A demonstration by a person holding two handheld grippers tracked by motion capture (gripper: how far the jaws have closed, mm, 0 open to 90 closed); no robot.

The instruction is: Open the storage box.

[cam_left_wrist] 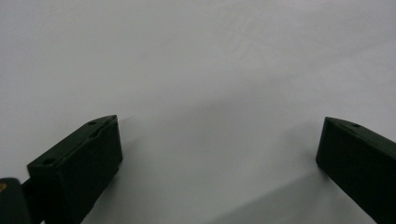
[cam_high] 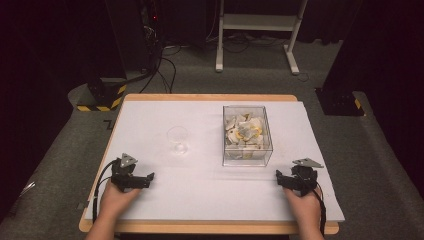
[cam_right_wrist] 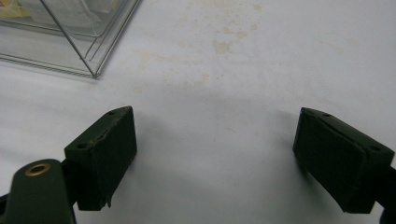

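A clear plastic box [cam_high: 247, 135] holding several pale and yellow wrapped pieces stands right of the table's middle. An empty clear glass [cam_high: 177, 140] stands upright to its left. My left gripper [cam_high: 145, 179] rests low at the front left, jaws wide apart over bare white surface [cam_left_wrist: 215, 93], nothing between them. At the front right my right gripper [cam_high: 281, 178] is open too, and empty. In the right gripper view its jaws [cam_right_wrist: 215, 154] frame stained white tabletop, with the box's near corner [cam_right_wrist: 88, 46] at upper left.
The white table [cam_high: 210, 195] has a wooden rim. Beyond it lie grey carpet, a white desk frame [cam_high: 257, 30], cables and black stands with yellow-black striped bases [cam_high: 102, 97]. Faint brownish stains [cam_right_wrist: 224, 44] mark the surface near the box.
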